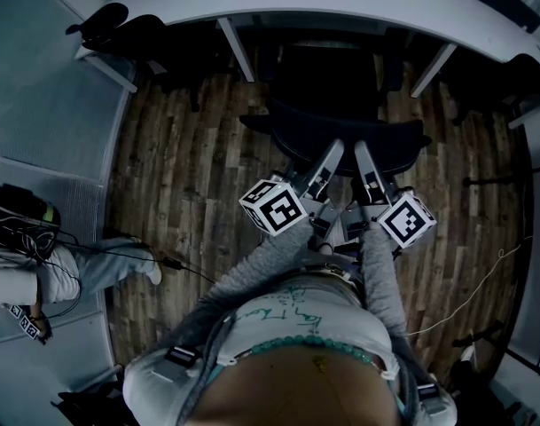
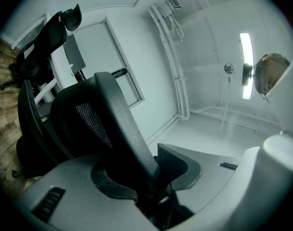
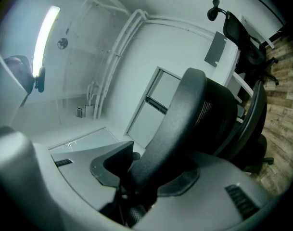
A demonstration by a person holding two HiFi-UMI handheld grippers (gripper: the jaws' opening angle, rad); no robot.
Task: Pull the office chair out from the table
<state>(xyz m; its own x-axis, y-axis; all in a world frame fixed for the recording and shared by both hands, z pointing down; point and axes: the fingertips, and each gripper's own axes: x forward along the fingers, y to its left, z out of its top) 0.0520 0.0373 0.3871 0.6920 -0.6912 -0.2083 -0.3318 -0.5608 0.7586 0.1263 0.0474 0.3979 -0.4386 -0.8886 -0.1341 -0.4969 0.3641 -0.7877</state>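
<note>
The black office chair (image 1: 327, 96) stands tucked close to the white curved table (image 1: 340, 3) at the top of the head view. Both grippers reach forward side by side onto the chair's upper back rim. My left gripper (image 1: 334, 152) is shut on the left part of the rim, and my right gripper (image 1: 362, 152) is shut on the part just right of it. In the left gripper view the dark curved back frame (image 2: 112, 114) runs between the pads of the left gripper (image 2: 139, 174). The right gripper view shows the same frame (image 3: 184, 119) clamped in the right gripper (image 3: 148, 174).
Two white table legs (image 1: 237, 50) (image 1: 432, 69) flank the chair. Another black chair (image 1: 101, 25) stands at the table's left end. A person (image 1: 39, 269) sits low at the left, with a cable (image 1: 181, 266) trailing over the wooden floor (image 1: 190, 167).
</note>
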